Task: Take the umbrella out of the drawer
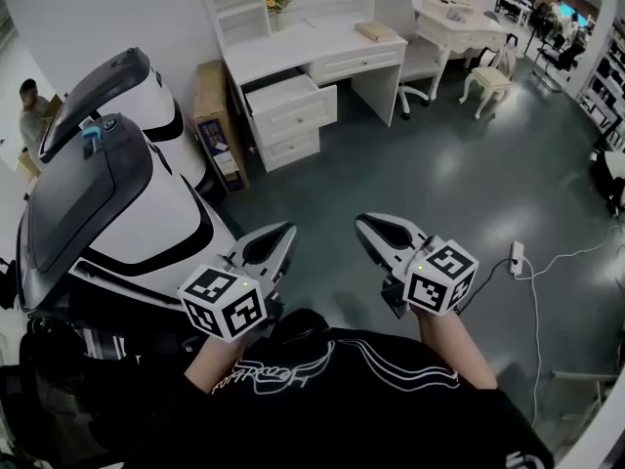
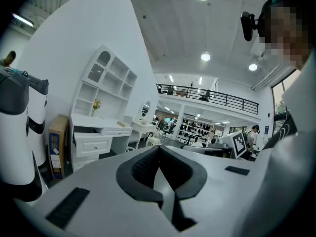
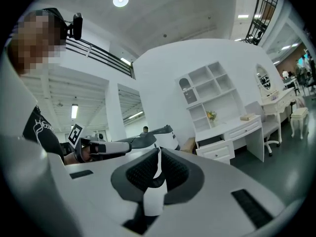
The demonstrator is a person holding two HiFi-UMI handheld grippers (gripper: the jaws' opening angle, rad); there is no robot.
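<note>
A white desk point(image 1: 311, 45) stands across the floor, with its upper left drawer point(image 1: 285, 98) pulled out. No umbrella shows in any view, and the drawer's inside is hidden from here. My left gripper point(image 1: 286, 233) and my right gripper point(image 1: 365, 223) are held side by side in front of me, well short of the desk. Both are shut with nothing between the jaws. The left gripper view has the desk point(image 2: 94, 132) far off on the left beyond the left gripper point(image 2: 159, 151). In the right gripper view the drawer point(image 3: 217, 152) lies to the right of the right gripper point(image 3: 158, 153).
A large white and black machine point(image 1: 107, 193) fills the left side, close to my left arm. A cardboard box point(image 1: 217, 125) leans beside the desk. A chair point(image 1: 420, 57), a stool point(image 1: 488, 81) and a power strip point(image 1: 516, 259) with its cable stand to the right. A person point(image 1: 34, 110) is at the far left.
</note>
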